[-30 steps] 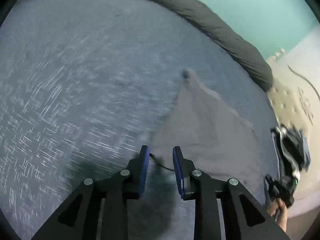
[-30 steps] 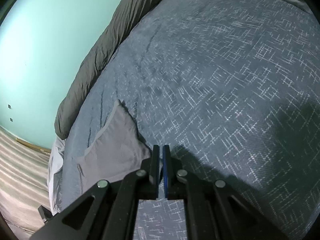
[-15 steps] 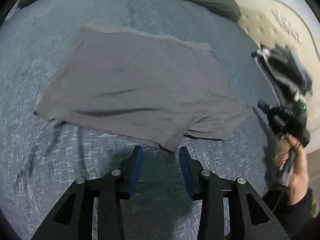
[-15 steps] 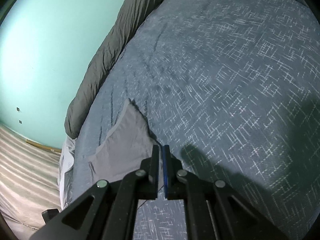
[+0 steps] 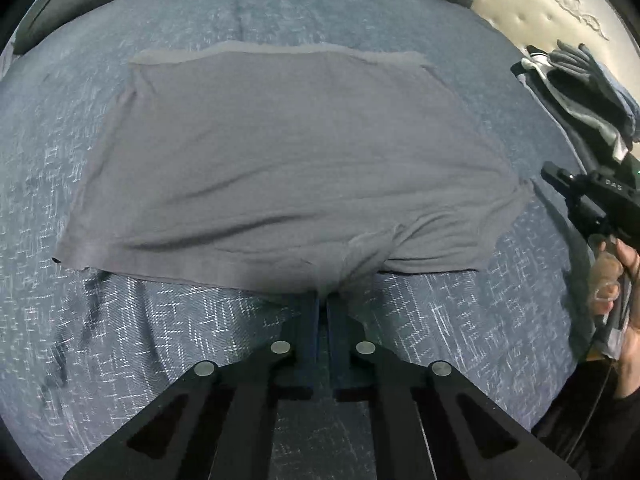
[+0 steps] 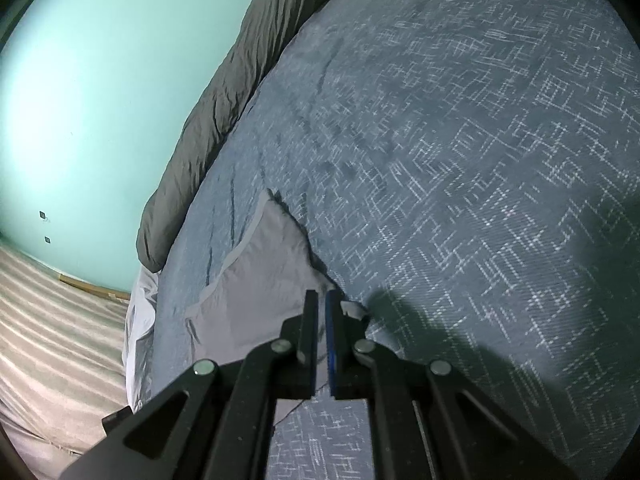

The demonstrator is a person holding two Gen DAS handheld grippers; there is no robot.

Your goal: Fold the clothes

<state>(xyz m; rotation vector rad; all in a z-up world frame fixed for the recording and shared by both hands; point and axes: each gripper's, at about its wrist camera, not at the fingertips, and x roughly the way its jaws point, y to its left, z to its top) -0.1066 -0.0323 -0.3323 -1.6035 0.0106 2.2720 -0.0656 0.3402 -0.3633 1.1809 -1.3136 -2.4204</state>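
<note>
A grey piece of clothing lies spread out flat on the blue bed cover with little white lines on it. In the left wrist view its long way runs from left to right across the bed. Its far edge has a thin band along it and looks straight. Its near edge is wavy, with soft folds and a small bunched-up lump near the middle. The cloth is plain grey and mostly smooth. The left gripper points down at that near edge, and its jaws are clenched on the bunched bit of the cloth there. In the right wrist view the same cloth looks lighter, and only one end of it shows, coming to a point far from the gripper. The right gripper is clenched too, and its tips sit at the near right edge of the cloth; a little bit of cloth seems to be pinched there. A dark grey blanket roll lies along the far side of the bed by the green wall. At the right of the left wrist view are a pile of other clothes and the person's hand.
</note>
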